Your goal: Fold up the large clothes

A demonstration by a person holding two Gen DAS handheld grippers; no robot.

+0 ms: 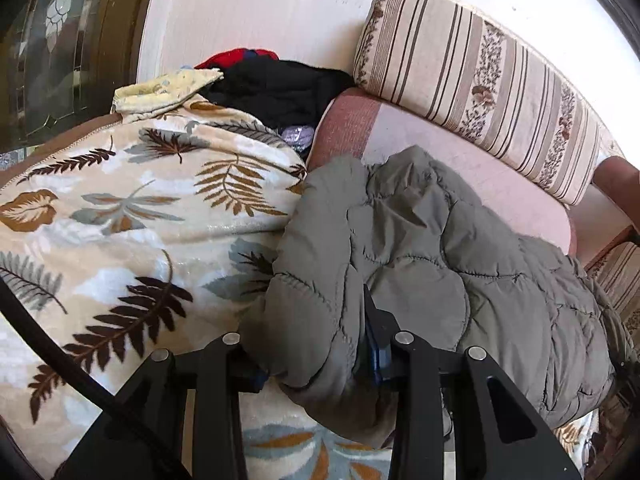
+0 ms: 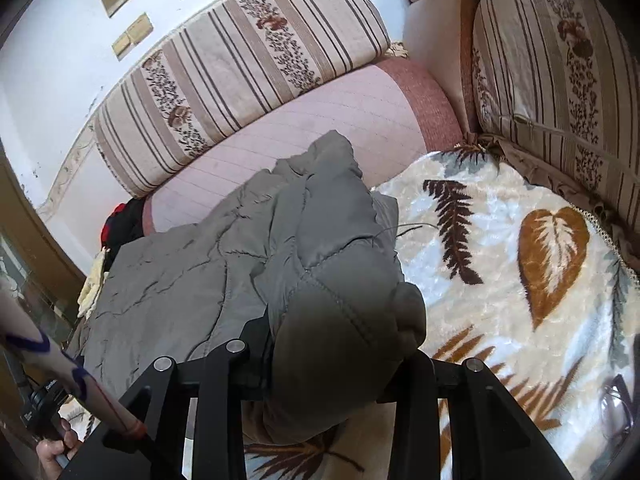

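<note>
Both black two-finger tongs, left gripper [image 1: 316, 364] and right gripper [image 2: 320, 364], are clamped on bunched corners of a grey quilted padded jacket [image 1: 432, 264] lying across the leaf-print fleece blanket [image 1: 120, 208] and pink sofa seat [image 1: 460, 160]. It looks bulky, soft and slippery; thick seamed edges grip best.

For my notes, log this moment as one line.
left gripper: shut on grey quilted jacket | right gripper: shut on jacket | jacket: over leaf-print fleece blanket | fold: not done
</note>
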